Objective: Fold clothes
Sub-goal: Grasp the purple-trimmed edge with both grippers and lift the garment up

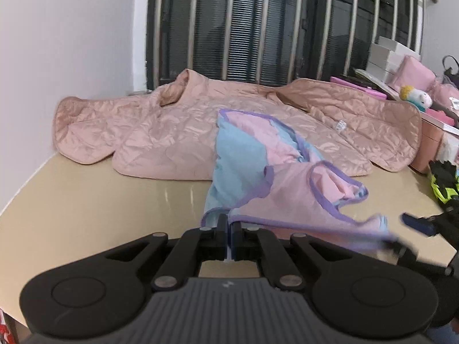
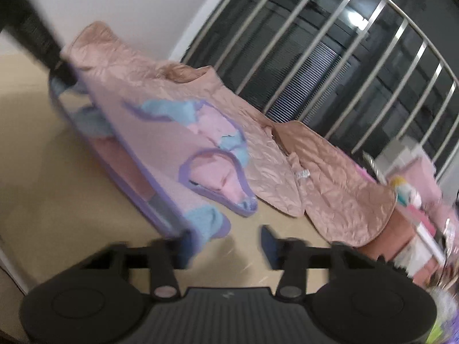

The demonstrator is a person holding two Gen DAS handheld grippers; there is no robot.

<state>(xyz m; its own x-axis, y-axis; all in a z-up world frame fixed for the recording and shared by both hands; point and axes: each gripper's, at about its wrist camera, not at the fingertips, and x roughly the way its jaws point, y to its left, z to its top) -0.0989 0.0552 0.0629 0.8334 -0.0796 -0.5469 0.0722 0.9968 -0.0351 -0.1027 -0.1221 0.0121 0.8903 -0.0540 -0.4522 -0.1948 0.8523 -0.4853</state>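
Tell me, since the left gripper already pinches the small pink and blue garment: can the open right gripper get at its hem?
Probably yes: the right gripper is open, the purple-trimmed hem lies against its left finger, nothing between.

Black hand-held gripper (image 1: 229, 236), ribbed grey housing

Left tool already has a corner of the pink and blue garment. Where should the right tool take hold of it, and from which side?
Grip the purple-bound hem edge running toward the right tool, whose jaws are open around nothing. Come in from the garment's right side, low and level with the table. The binding is firm, and the left tool pins the opposite corner, so the edge likely pulls straight.
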